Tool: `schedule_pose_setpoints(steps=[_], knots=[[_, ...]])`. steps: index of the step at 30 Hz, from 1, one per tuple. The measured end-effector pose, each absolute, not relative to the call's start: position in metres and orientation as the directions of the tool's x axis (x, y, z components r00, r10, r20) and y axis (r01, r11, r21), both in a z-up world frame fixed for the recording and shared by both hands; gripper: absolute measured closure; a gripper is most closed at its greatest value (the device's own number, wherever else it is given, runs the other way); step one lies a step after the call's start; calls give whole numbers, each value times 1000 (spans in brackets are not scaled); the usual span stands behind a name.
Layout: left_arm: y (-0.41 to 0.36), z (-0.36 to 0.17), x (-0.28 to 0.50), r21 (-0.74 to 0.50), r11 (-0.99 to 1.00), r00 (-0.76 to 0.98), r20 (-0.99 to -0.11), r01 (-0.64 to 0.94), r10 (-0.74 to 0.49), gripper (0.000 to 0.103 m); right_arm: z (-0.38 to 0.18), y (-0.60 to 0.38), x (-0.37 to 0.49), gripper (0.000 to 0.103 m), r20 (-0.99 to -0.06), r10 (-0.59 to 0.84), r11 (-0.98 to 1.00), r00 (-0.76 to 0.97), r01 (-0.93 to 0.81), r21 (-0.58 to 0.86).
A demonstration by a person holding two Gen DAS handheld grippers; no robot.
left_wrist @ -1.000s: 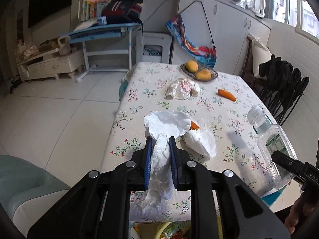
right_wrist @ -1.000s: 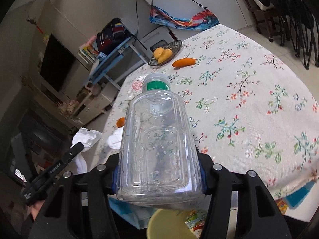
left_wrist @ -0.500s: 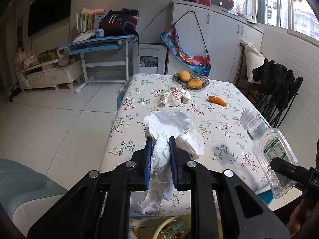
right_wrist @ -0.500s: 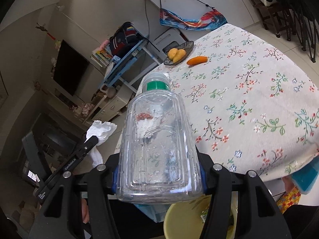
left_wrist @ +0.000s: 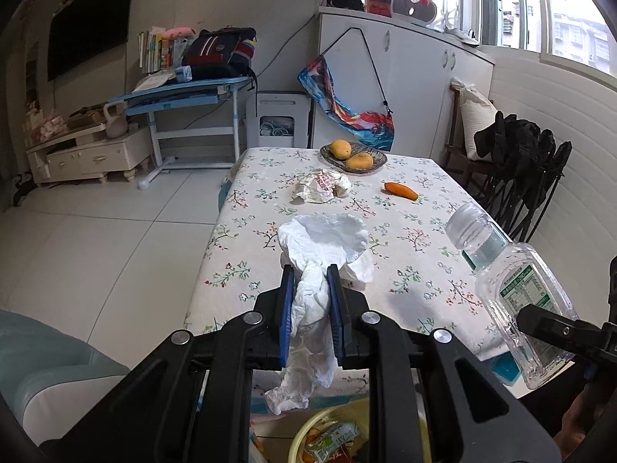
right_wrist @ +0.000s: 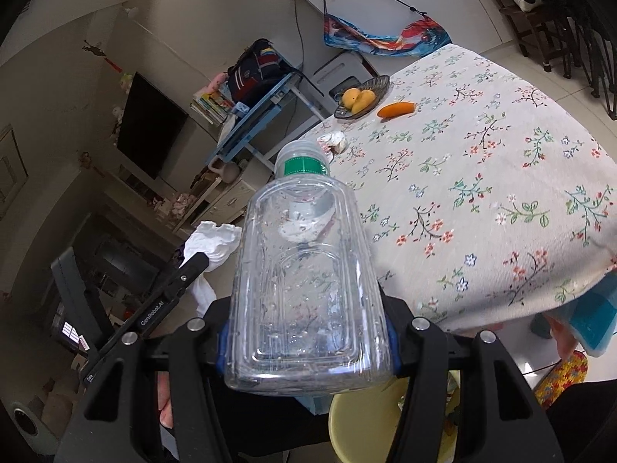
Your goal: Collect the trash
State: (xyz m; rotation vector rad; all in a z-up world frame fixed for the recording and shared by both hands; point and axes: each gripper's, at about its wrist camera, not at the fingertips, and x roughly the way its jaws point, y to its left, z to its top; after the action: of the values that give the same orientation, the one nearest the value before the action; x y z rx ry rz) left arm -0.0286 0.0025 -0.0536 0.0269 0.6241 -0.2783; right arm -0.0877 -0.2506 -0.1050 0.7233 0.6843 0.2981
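The left claw (left_wrist: 311, 310) is clamped on a crumpled white tissue (left_wrist: 322, 245), which bunches above the pads and trails limp below them, over the yellow bin (left_wrist: 308, 428). The right claw (right_wrist: 304, 341) grips a clear empty bottle (right_wrist: 304, 285) across its wide base, held off the near edge of the desk (right_wrist: 501, 162) above that bin. I judge the bottle the likelier to slip: smooth plastic, pinched only at its base, could pivot or miss the rim on release. The hanging tissue could catch on a pad. The bottle's long axis runs away from the claw, green-banded neck pointing up and out over the desk
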Motion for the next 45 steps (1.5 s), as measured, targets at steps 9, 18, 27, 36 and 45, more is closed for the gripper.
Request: schedule_pose_setpoints(steps=[9, 18, 27, 36, 45], knots=[[3, -54, -48, -54, 959, 773, -580, 280, -258, 86, -103, -242, -101, 47, -473, 510, 724, 719, -62, 687], [1, -54, -56, -50, 955, 769, -582, 291, -265, 86, -111, -219, -109, 47, -530, 576, 740, 622, -122, 661], [2, -55, -55, -58, 956, 766, -585, 289, -267, 86, -137, -190, -107, 47, -678, 580, 798, 451, -147, 585], [-1, -57, -58, -60, 951, 761, -586, 302, -279, 86, -182, -180, -101, 47, -812, 504, 860, 293, -86, 503], [-6, -61, -66, -52, 943, 752, -590, 328, -294, 86, -208, -167, -95, 42, -857, 449, 891, 251, -58, 450]])
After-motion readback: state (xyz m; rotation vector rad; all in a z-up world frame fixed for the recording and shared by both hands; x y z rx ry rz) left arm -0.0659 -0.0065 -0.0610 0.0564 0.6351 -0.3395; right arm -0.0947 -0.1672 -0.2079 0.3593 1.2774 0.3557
